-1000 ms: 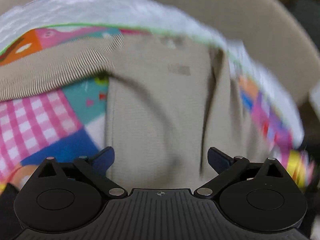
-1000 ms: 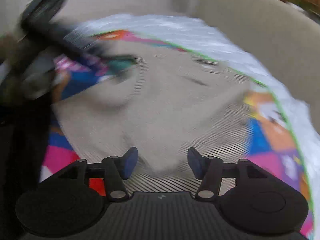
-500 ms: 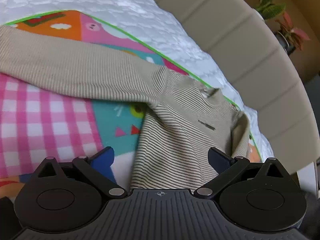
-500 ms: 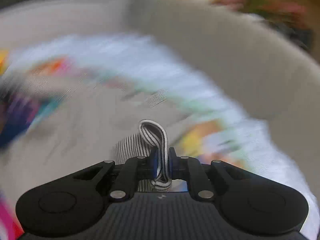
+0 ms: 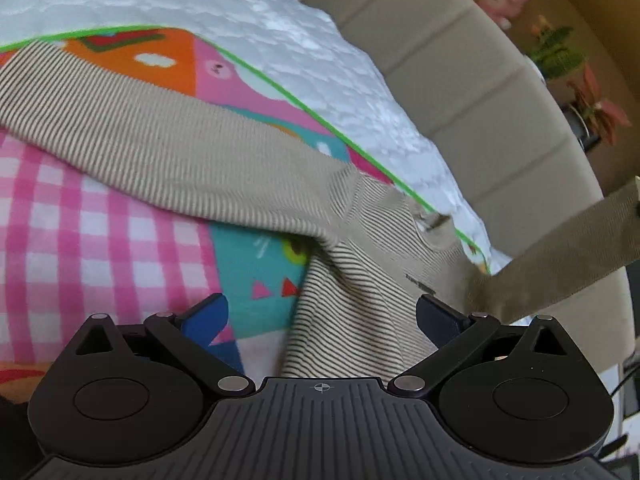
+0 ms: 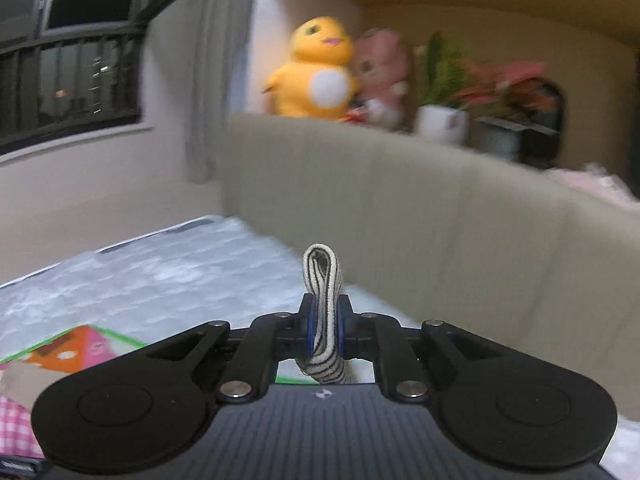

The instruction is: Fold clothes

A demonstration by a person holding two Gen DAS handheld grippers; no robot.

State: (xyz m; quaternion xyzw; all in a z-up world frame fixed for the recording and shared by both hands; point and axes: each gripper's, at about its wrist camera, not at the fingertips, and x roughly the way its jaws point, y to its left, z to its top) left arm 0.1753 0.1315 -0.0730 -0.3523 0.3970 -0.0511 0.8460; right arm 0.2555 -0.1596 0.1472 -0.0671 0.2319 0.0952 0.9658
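Spread over the grey quilted bed (image 5: 288,36) is a bright patchwork play mat (image 5: 100,240), and the striped beige sweater (image 5: 360,292) lies on it, presumably for a flat folding surface. Right tongs (image 6: 324,330) are clenched on a striped fold of a sleeve (image 5: 560,264), drawn up and taut, likely for folding inward. Left tongs (image 5: 320,312) hover released, the sweater's body lying between and below them.

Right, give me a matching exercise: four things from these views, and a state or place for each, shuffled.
Things:
1. left hand-held gripper
2. right hand-held gripper
3. yellow plush chick
4. striped sweater

States or places:
A. on the ledge behind the headboard
B. jaws open
C. lying on the colourful mat
D. shut on a fold of striped fabric

Pairs: 1-B, 2-D, 3-A, 4-C
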